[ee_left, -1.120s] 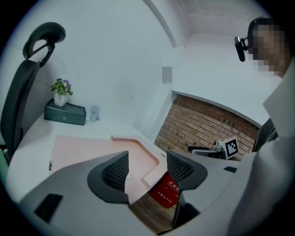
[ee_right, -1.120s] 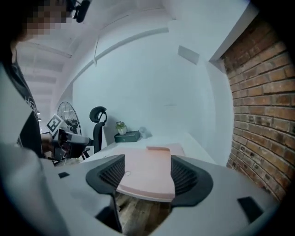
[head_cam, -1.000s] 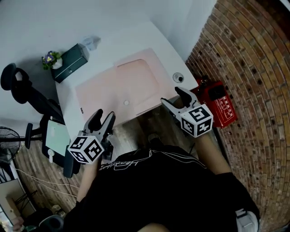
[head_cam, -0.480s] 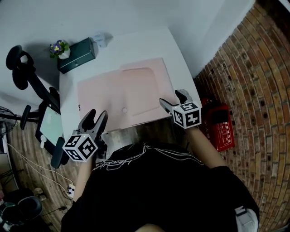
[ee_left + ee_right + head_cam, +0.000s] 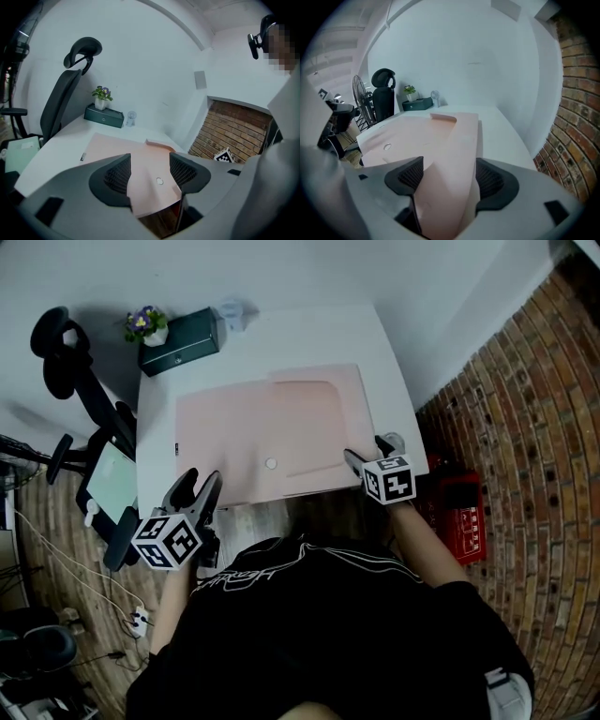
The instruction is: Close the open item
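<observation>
So the pink folder (image 5: pixel 258 423) is lying flat and opened out on the white surface (image 5: pixel 309 334), taking up most of the middle of it, with its little round snap (image 5: pixel 271 464) showing near the front edge. The right tongs (image 5: pixel 367 451) are down at the folder's near right corner. In the right gripper view the jaws are spread apart with a raised pink flap of the folder standing between them, not squeezed as far as I can see. The left tongs (image 5: pixel 199 482) are released too, nothing in them – they sit just off the near left edge of the surface, pointing at the folder. At the back left corner there's a dark green box (image 5: pixel 181 341) with a small potted plant (image 5: pixel 145 324) on its left end and a clear cup (image 5: pixel 232 313) just beside its other end. A black office chair (image 5: pixel 66 362) stands off to the left.
</observation>
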A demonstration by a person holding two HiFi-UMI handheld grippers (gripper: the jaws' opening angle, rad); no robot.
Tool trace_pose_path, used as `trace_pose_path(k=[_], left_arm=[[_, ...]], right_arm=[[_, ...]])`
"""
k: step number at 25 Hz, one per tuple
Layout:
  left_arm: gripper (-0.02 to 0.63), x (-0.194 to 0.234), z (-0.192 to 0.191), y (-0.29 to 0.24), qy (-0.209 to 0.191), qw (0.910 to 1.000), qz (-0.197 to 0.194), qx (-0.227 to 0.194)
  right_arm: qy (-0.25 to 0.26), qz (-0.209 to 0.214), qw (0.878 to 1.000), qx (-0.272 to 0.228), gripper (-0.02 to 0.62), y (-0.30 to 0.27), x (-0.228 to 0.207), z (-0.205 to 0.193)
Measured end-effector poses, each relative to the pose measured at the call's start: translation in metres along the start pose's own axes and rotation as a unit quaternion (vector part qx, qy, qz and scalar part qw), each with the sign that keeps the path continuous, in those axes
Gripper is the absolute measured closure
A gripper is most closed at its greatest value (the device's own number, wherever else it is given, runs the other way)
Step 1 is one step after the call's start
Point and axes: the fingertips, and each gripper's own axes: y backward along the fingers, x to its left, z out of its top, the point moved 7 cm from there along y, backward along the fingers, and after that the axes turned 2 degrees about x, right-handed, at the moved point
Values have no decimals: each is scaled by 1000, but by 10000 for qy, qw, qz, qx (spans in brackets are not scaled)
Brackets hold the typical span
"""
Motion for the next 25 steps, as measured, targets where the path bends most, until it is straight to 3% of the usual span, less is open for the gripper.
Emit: trace_pose_path(k=[7,17,25], left_arm=[[345,13,-11,17,82,9996,117,246],[345,30,-54,34,346,9960,193,795],[345,58,-86,56,486,9931,430,980]], right_arm=[[114,-301,9993,-208,262,1,7,-8],[261,-264,9993,-17,262,14,16,-20],[317,-310,9990,-69,262,16,20,-25]])
